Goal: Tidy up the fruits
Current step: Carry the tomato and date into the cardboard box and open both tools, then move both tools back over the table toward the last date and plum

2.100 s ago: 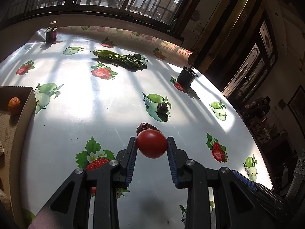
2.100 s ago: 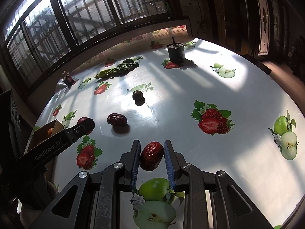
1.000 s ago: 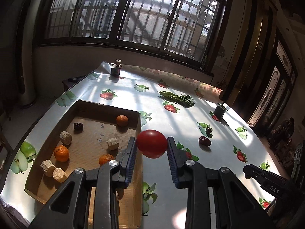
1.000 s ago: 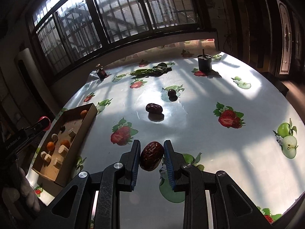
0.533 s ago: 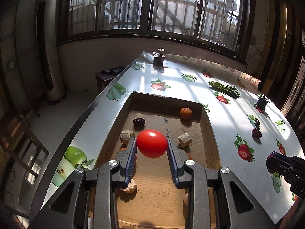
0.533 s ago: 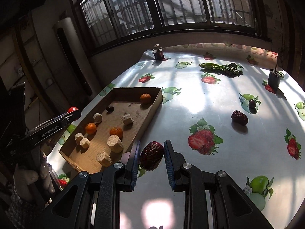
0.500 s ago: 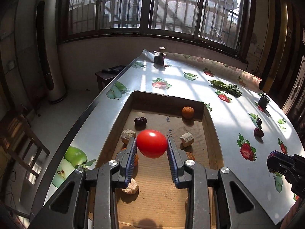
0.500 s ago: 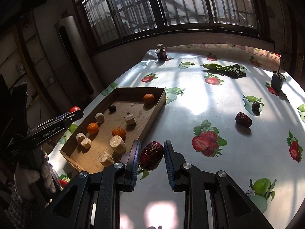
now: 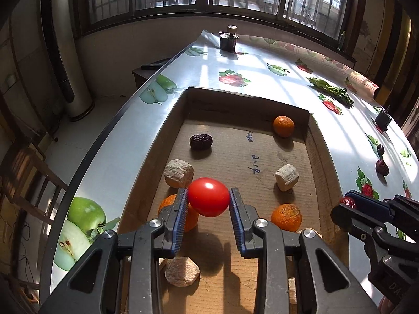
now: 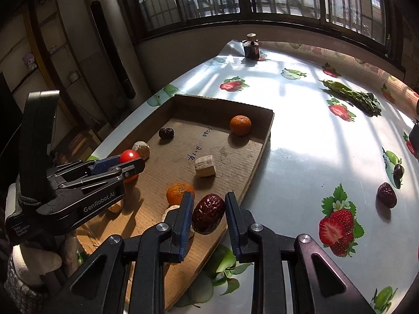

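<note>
Red tomato (image 9: 208, 197) clamped in the left gripper (image 9: 208, 198) over the cardboard box (image 9: 318, 141) — right gripper (image 10: 208, 216) pinches 1 wrinkled date (image 10: 208, 217) at its edge.

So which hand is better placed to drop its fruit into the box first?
Left. Its tool holds the tomato over the cardboard box floor; the right tool holds its date at the box's edge.

The side of the left gripper (image 10: 131, 163) reads "GenRobot.AI", and a small label at its rear end reads "Data Acquisition System". Blue handwritten marks stand on the floor of the cardboard box (image 10: 264, 130), near its middle, but cannot be made out.
</note>
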`<state>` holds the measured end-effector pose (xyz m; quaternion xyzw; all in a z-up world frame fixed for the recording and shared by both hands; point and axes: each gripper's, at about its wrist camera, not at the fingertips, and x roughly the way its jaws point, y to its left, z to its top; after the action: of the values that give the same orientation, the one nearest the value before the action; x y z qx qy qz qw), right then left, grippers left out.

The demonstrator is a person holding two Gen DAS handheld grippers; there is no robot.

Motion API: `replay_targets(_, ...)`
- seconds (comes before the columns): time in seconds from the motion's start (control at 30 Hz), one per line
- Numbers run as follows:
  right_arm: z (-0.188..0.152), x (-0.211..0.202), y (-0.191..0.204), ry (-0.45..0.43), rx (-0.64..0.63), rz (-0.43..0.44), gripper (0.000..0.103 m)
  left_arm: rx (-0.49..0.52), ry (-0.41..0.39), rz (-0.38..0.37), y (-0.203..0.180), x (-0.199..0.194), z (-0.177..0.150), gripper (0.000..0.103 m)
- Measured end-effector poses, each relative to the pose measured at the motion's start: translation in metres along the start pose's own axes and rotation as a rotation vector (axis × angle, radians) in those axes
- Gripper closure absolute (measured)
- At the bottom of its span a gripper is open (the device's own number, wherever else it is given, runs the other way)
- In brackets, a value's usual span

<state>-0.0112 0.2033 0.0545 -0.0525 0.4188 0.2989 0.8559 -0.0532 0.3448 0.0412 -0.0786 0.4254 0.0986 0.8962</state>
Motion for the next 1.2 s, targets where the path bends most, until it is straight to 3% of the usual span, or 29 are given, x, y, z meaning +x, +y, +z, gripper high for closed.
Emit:
replay_targets(0.33, 0.007, 0.028, 0.007, 0.03, -0.041, -0.04, 0.076, -0.006, -0.013, 0.006, 0.001, 0.003, 0.004, 0.072)
replay_targets(0.57, 0.007, 0.032, 0.005, 0.03, -0.034, -0.036, 0.076, -0.009, -0.016, -0.001, -0.001, 0.003, 0.005, 0.061)
replay_targets(0.83, 0.007, 0.029, 0.001, 0.024, -0.009, -0.026, 0.075, -0.03, -0.033, -0.005, 0.0, -0.006, 0.004, 0.058)
replay_targets(0.9, 0.006, 0.027, 0.001, 0.021, -0.007, -0.026, 0.075, -0.034, -0.042, -0.005, 0.0, -0.01, 0.003, 0.051)
replay_targets(1.2, 0.004, 0.016, 0.0, -0.003, -0.003, -0.032, 0.068, -0.027, -0.08, 0.011, -0.006, -0.031, 0.0, 0.047)
